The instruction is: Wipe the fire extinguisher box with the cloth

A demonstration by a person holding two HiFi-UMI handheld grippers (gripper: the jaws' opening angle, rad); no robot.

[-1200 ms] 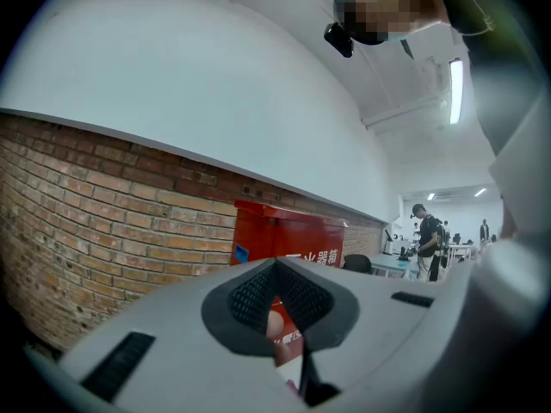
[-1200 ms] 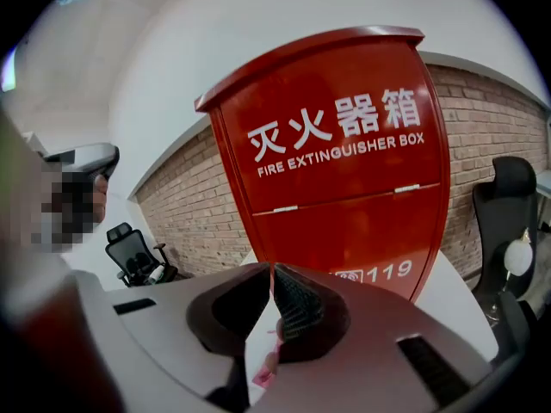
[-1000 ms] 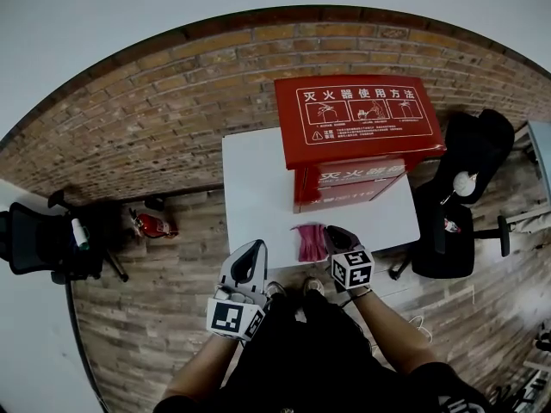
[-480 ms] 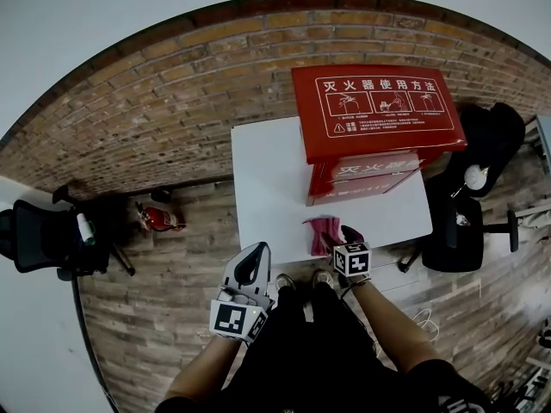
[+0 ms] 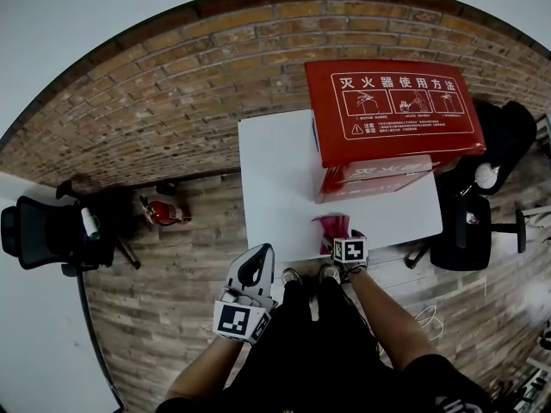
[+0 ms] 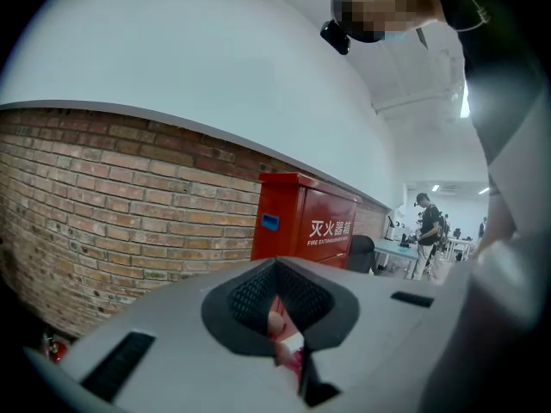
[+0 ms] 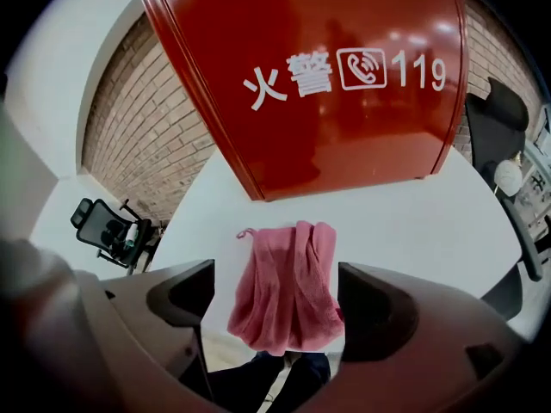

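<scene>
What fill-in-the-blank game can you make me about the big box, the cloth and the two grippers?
1. The cloth lying at the edge of the white table is ____ in colour.
2. The big box standing behind the cloth is ____.
3. The jaws of the left gripper are ____.
4. The jaws of the right gripper are ____.

Missing words: pink; red; shut; open.
The right gripper's jaws have just been opening. The cloth shows between them, not gripped.

Surface [image 5: 275,179] bare left of extinguisher box [image 5: 392,106]; box blocks far-right part; cloth [image 5: 334,227] at near edge, clear strip betw. it & box.
</scene>
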